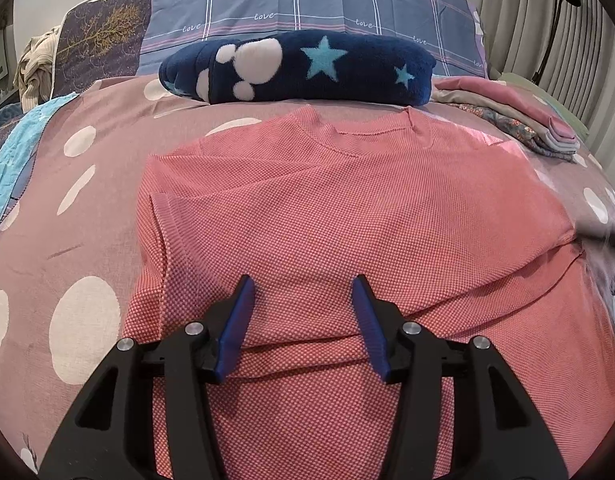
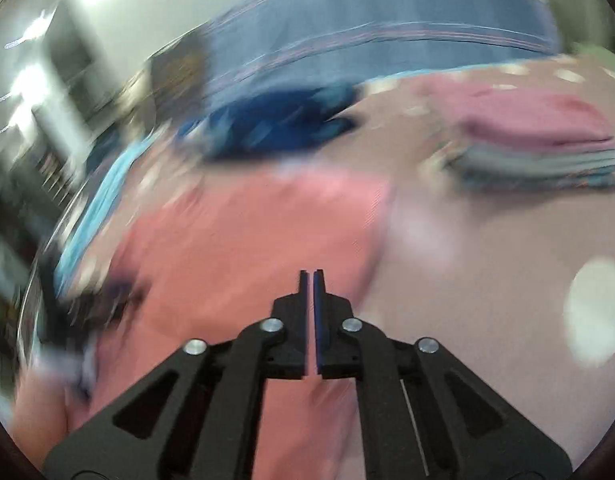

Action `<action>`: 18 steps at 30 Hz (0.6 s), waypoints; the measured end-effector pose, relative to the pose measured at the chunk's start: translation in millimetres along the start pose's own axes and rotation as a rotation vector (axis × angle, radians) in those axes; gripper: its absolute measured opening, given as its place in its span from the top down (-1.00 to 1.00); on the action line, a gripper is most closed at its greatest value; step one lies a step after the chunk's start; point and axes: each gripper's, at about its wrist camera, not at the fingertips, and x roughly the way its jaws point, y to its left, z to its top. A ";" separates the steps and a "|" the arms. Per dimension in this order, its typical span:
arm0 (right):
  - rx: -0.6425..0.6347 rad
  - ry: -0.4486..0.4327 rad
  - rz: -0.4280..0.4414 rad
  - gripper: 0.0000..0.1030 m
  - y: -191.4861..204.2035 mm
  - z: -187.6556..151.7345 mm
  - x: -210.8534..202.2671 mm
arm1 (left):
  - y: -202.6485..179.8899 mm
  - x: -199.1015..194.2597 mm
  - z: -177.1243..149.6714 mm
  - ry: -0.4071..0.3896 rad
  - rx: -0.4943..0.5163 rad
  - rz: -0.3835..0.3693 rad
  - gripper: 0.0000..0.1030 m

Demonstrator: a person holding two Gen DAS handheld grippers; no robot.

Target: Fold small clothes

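A salmon-pink knit T-shirt [image 1: 347, 216] lies spread flat on the bed, neckline toward the pillows, with shallow creases across its lower half. My left gripper [image 1: 305, 292] hovers over the shirt's lower middle, jaws open, blue pads [image 1: 239, 324] apart and nothing between them. The right wrist view is heavily motion-blurred. In it my right gripper [image 2: 311, 276] is shut, pads nearly touching, above the shirt's [image 2: 243, 240] right edge. I see no cloth pinched between its fingers.
The bed has a dusty-pink sheet with white dots [image 1: 83, 240]. A navy fleece blanket with stars [image 1: 307, 68] lies behind the shirt, before a blue plaid pillow [image 1: 307, 0]. A stack of folded clothes [image 1: 547, 128] sits at the right. Light-blue cloth [image 1: 19, 160] lies at the left.
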 end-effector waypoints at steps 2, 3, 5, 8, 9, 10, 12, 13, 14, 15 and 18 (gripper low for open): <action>-0.057 0.112 -0.141 0.86 4.5 -40.8 19.8 | 2.1 -2.3 -0.3 -0.007 -0.009 -0.006 -0.03; -0.044 0.072 -0.115 0.86 0.0 -50.0 19.5 | 3.5 -5.7 -0.9 -0.015 -0.018 -0.002 -0.03; 0.083 0.052 -0.038 0.86 -16.0 -57.0 4.6 | 7.1 -19.9 -5.9 -0.029 -0.047 0.037 -0.08; 0.211 0.069 0.003 0.86 -24.6 -74.2 -21.6 | 13.3 -49.2 -31.8 -0.039 -0.074 0.006 -0.16; 0.195 0.067 -0.009 0.76 -22.7 -81.6 -28.5 | 14.8 -57.6 -42.8 -0.032 -0.069 -0.001 -0.17; 0.168 0.071 -0.026 0.73 -22.3 -93.1 -37.8 | 16.4 -66.7 -56.5 -0.017 -0.057 -0.004 -0.19; 0.158 0.077 -0.003 0.70 -27.6 -111.1 -52.6 | 18.4 -82.9 -80.8 0.009 -0.034 0.000 -0.19; 0.176 0.080 0.020 0.70 -27.5 -123.5 -62.5 | 19.2 -93.3 -93.5 0.014 -0.023 0.008 -0.20; 0.194 0.078 0.041 0.70 -28.6 -131.5 -69.0 | 19.4 -100.6 -102.6 0.020 -0.017 0.009 -0.21; 0.210 0.079 0.057 0.70 -30.2 -141.4 -75.3 | 19.6 -106.9 -111.0 0.027 -0.012 0.008 -0.21; 0.243 0.079 0.093 0.66 -27.8 -160.9 -89.2 | 14.2 -123.8 -136.3 0.040 0.023 0.003 -0.27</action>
